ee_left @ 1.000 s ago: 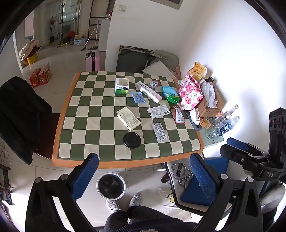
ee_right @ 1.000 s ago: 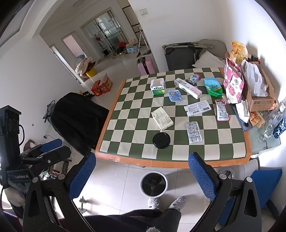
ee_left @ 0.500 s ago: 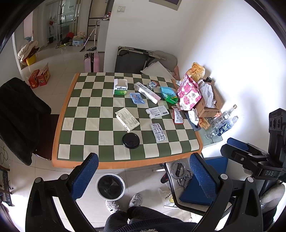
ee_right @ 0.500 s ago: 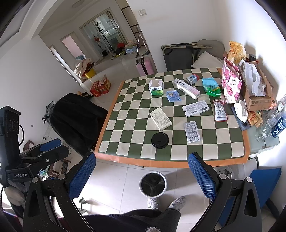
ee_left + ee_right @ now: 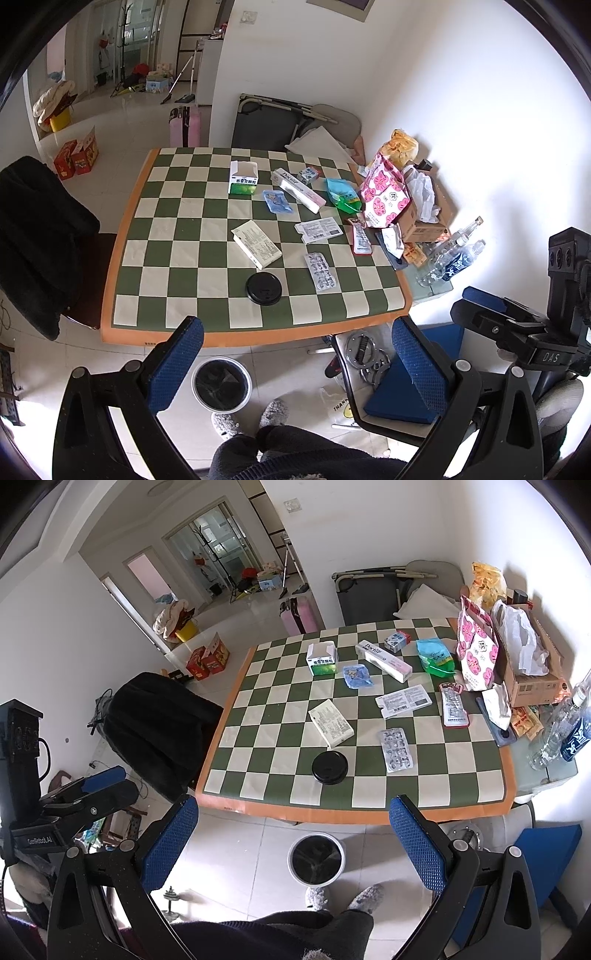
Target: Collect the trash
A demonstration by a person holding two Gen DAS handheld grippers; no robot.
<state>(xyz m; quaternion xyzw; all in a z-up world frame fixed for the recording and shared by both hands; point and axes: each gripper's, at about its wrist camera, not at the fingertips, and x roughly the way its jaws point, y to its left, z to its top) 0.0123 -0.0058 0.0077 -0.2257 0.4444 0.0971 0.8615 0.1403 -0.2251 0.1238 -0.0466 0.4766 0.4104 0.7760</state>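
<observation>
White walls and pale floor tiles surround a green-and-cream checkered table (image 5: 177, 258) with an orange border.

Left wrist view: the left gripper (image 5: 293, 354) is held above the floor short of the table's near edge, fingers wide apart, nothing between them. A black round lid (image 5: 264, 288) lies near the near edge, about midway along it. A blister pack (image 5: 321, 272) lies just beside it toward the right edge. A flat white box (image 5: 256, 243) sits at the table's centre. An open green-and-white carton (image 5: 242, 178) stands toward the far edge. A pink flowered bag (image 5: 384, 192) stands at the right edge. A round waste bin (image 5: 221, 384) with a dark liner stands on the floor below the near edge. The right gripper's body shows at the frame's right side.

Right wrist view: the right gripper (image 5: 293, 834) is likewise spread open and empty, short of the near edge. The lid (image 5: 329, 767), blister pack (image 5: 396, 750) and white box (image 5: 330, 723) lie as described; the bin (image 5: 317, 858) stands on the tiles below the near edge.
</observation>
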